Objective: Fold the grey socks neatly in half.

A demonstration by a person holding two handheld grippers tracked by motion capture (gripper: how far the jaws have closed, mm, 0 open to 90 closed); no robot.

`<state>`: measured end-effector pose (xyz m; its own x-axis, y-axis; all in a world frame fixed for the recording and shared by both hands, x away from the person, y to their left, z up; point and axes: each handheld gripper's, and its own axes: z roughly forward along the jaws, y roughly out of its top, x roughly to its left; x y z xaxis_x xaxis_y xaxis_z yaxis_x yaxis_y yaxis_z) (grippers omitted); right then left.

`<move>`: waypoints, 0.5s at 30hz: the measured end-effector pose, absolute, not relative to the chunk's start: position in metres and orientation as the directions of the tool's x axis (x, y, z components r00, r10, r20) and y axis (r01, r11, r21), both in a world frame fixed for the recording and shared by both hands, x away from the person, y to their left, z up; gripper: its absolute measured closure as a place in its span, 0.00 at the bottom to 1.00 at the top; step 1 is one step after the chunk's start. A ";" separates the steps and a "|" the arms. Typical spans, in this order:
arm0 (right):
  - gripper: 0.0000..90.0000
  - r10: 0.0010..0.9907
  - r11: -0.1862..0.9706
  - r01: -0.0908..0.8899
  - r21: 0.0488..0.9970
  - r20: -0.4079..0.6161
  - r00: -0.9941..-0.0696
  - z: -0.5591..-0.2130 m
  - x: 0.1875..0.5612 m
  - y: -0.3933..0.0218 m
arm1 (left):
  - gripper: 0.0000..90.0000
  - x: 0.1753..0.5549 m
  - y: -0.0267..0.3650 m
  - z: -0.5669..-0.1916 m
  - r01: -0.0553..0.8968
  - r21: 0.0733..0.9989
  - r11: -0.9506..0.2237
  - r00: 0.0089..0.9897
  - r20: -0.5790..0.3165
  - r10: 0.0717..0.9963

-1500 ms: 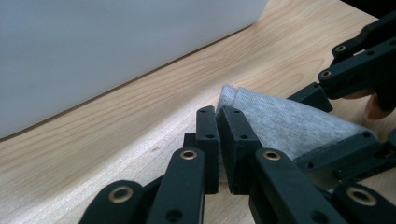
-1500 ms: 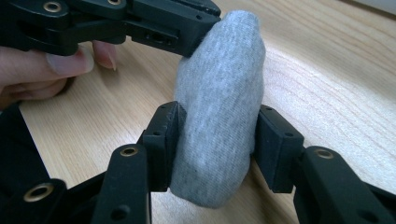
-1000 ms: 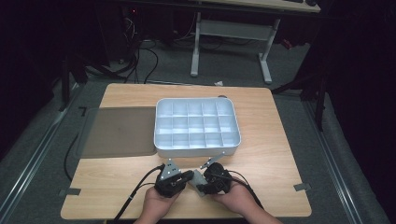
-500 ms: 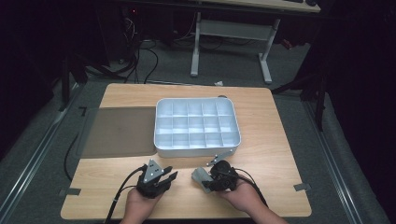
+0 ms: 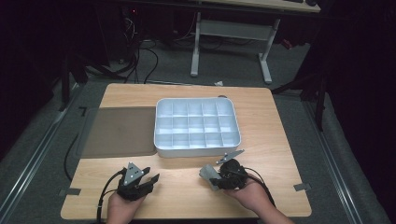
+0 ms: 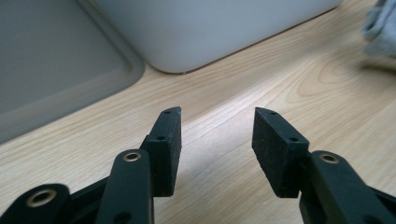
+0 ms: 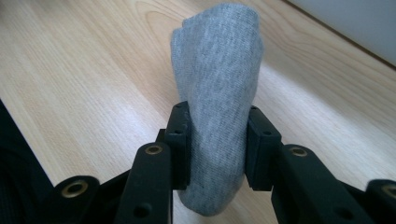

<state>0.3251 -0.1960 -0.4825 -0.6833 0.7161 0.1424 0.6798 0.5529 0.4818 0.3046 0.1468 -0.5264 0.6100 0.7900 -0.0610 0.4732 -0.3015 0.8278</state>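
While the folded grey knit cloth [image 7: 215,93], seemingly a rolled sock, is clamped between the pads of the right gripper [image 5: 211,177], none of the sorting work looks done yet: it hangs just over the wooden table [image 5: 187,186] near the front edge, right of the middle, short of the white plastic tray with its grid of compartments [image 5: 197,126]. In the left gripper view the same cloth [image 6: 380,28] shows at the upper right, above the bare wood. The left gripper [image 5: 148,179] sits near the front-left part of the table; its jaws have just been opening, they stand apart, and nothing lies between them but tabletop. My reading is that the cloth has passed wholly into the right gripper's keeping, and what is left is to carry it forward over the tray's near wall and set it into one of the cells.

The tray stands at the middle of the table, toward the far edge. Every compartment that the high view shows looks empty. Touching its left wall lies a flat, translucent grey plastic lid [image 5: 119,130], reaching toward the table's left edge, with nothing on it.
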 end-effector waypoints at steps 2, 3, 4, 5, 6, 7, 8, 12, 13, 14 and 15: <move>0.76 0.724 0.550 0.687 0.475 0.137 -0.675 -0.482 0.325 -0.200 | 0.58 0.305 0.147 -0.526 0.467 0.831 -0.303 0.606 -0.051 0.794; 0.76 0.728 0.548 0.688 0.476 0.132 -0.672 -0.482 0.325 -0.202 | 0.57 0.305 0.148 -0.525 0.466 0.831 -0.305 0.604 -0.047 0.796; 0.76 0.733 0.545 0.692 0.472 0.131 -0.667 -0.481 0.326 -0.204 | 0.57 0.305 0.148 -0.526 0.466 0.830 -0.308 0.603 -0.043 0.796; 0.76 0.736 0.546 0.692 0.472 0.125 -0.665 -0.481 0.326 -0.207 | 0.57 0.305 0.149 -0.526 0.465 0.830 -0.309 0.601 -0.040 0.799; 0.76 0.741 0.541 0.696 0.472 0.125 -0.660 -0.481 0.326 -0.209 | 0.57 0.305 0.149 -0.526 0.467 0.829 -0.306 0.597 -0.040 0.801; 0.76 0.745 0.539 0.700 0.469 0.123 -0.656 -0.480 0.326 -0.211 | 0.57 0.306 0.149 -0.526 0.467 0.829 -0.309 0.595 -0.036 0.803; 0.76 0.749 0.535 0.703 0.468 0.122 -0.651 -0.480 0.326 -0.213 | 0.56 0.306 0.150 -0.526 0.468 0.829 -0.307 0.595 -0.039 0.803; 0.76 0.767 0.521 0.715 0.466 0.112 -0.632 -0.476 0.327 -0.224 | 0.54 0.308 0.148 -0.525 0.458 0.835 -0.304 0.600 -0.039 0.799; 0.76 0.772 0.516 0.718 0.467 0.110 -0.626 -0.475 0.328 -0.227 | 0.53 0.308 0.147 -0.525 0.461 0.835 -0.302 0.604 -0.046 0.796; 0.76 0.777 0.509 0.722 0.468 0.112 -0.620 -0.473 0.328 -0.230 | 0.53 0.308 0.146 -0.525 0.461 0.833 -0.305 0.611 -0.049 0.790; 0.76 0.777 0.510 0.722 0.468 0.109 -0.620 -0.472 0.329 -0.234 | 0.52 0.308 0.145 -0.525 0.456 0.833 -0.314 0.618 -0.042 0.785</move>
<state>0.3291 -0.2342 -0.4722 -0.6195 0.7774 0.1087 0.7217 0.5096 0.4684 0.3077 0.1451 -0.5251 0.6185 0.7847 -0.0423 0.4559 -0.3144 0.8326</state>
